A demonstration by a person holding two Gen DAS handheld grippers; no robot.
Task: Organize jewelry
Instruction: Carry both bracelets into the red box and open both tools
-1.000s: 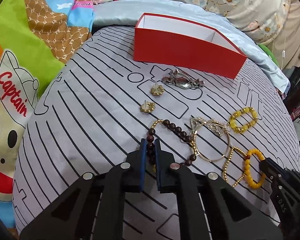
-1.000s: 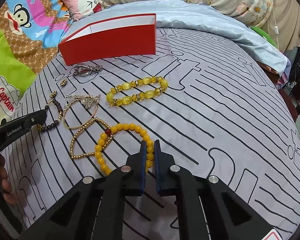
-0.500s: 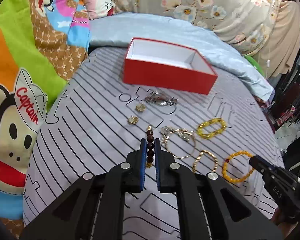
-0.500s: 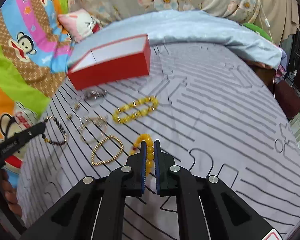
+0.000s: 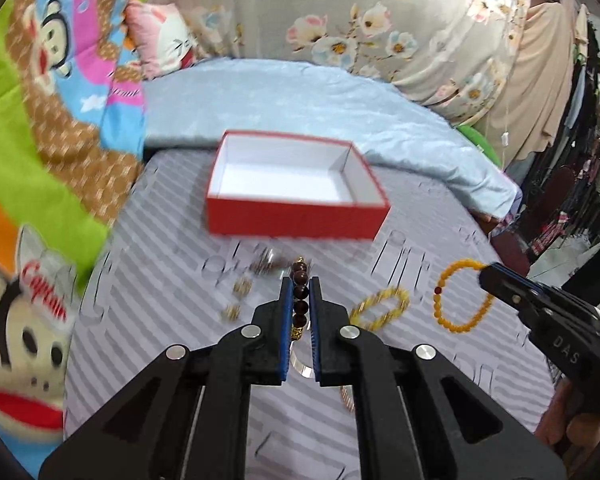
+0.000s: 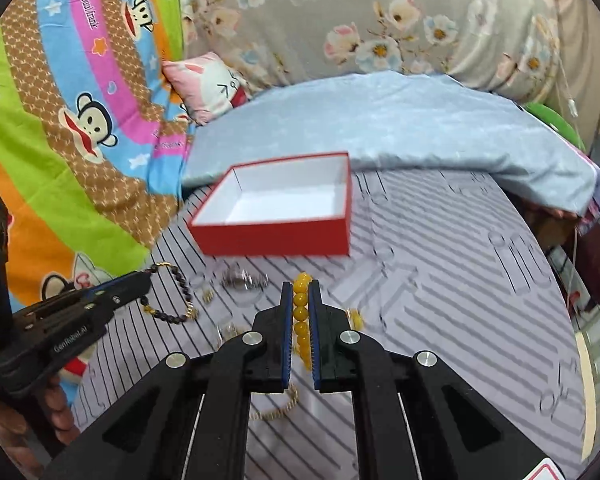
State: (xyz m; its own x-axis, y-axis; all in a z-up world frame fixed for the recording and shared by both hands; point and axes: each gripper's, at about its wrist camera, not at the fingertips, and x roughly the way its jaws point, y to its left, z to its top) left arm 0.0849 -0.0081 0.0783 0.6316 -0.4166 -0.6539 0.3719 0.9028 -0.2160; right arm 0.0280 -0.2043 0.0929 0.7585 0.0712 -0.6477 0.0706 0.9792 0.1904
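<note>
From the left wrist, the left gripper [image 5: 300,300] has its fingers clamped on a dark brown bead bracelet [image 5: 300,293], held just nearer than the red box [image 5: 296,218], whose white inside is bare. Small gold pieces [image 5: 242,286] left of the bracelet are blurred and hard to identify. Right of it lie a yellow bracelet [image 5: 378,307] on the striped sheet [image 5: 152,280], and the right gripper [image 5: 488,274] with an orange-yellow bead bracelet [image 5: 456,300] hanging. From the right wrist, the right gripper [image 6: 300,304] fingers pinch that orange-yellow bead bracelet [image 6: 300,312] in front of the red box [image 6: 276,236]. The left gripper [image 6: 140,282] carries the dark bracelet [image 6: 176,300] at left; a silvery piece [image 6: 244,280] is smeared.
</note>
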